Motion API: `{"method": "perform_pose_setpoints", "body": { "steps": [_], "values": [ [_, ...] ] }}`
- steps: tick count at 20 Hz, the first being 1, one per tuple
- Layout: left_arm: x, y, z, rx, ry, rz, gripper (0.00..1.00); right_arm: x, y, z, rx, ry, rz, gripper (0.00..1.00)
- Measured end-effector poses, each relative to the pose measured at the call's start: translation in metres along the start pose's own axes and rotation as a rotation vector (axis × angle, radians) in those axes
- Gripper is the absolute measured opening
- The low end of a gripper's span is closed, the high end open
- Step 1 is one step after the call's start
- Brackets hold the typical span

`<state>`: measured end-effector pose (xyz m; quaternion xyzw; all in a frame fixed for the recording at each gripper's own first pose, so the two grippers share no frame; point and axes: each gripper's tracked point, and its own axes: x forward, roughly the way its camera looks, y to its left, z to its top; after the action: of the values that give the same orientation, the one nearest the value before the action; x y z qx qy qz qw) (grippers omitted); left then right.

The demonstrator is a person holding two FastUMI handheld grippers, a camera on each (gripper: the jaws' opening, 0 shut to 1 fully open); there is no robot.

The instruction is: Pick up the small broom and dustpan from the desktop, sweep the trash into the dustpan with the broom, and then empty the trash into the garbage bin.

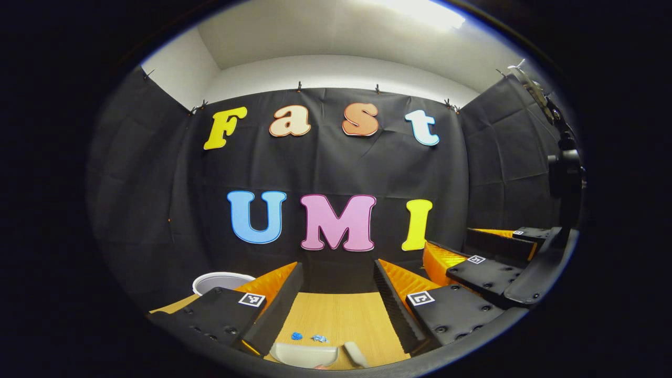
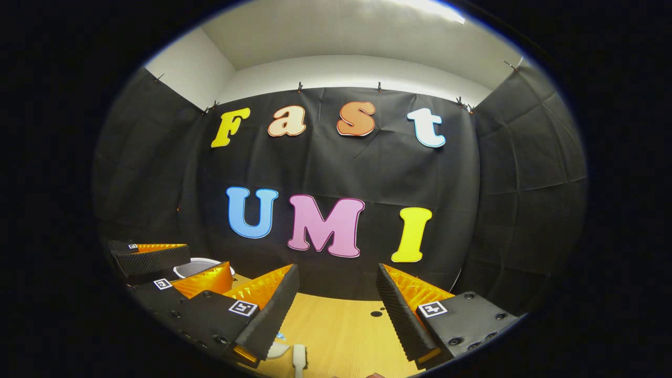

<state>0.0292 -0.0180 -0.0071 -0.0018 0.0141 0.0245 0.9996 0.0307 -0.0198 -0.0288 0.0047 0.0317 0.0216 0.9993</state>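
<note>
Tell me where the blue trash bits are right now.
In the left gripper view, the small blue trash bits lie on the wooden desktop between the open claw's fingers, just beyond the pale plastic dustpan.

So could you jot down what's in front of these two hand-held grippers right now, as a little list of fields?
Surface: wooden desktop
Trash: small blue scraps on the desktop
Dustpan: pale, at the near edge, not held
Broom: pale handle lying right of the dustpan, not held
Garbage bin: white rim, far left
Left hand-held gripper: open, above the desktop, holding nothing
Right hand-held gripper: open, holding nothing
Task stage: nothing picked up yet
</note>
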Motion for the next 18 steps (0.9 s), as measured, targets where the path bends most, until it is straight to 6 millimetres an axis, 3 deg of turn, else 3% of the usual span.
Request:
{"method": "perform_pose_setpoints", "body": {
  "steps": [7,12,18],
  "values": [
    [-0.004,0.007,-0.002,-0.006,0.003,0.011,0.80,-0.001,0.009,-0.002,0.009,0.005,0.013,0.93],
    [-0.008,0.020,-0.010,0.012,0.012,0.023,0.80,-0.001,0.024,-0.014,0.016,0.032,0.035,0.93],
    [-0.034,0.041,-0.038,-0.004,0.017,0.004,0.81,-0.012,0.041,-0.026,0.041,0.012,0.066,0.95]
  ]
}}
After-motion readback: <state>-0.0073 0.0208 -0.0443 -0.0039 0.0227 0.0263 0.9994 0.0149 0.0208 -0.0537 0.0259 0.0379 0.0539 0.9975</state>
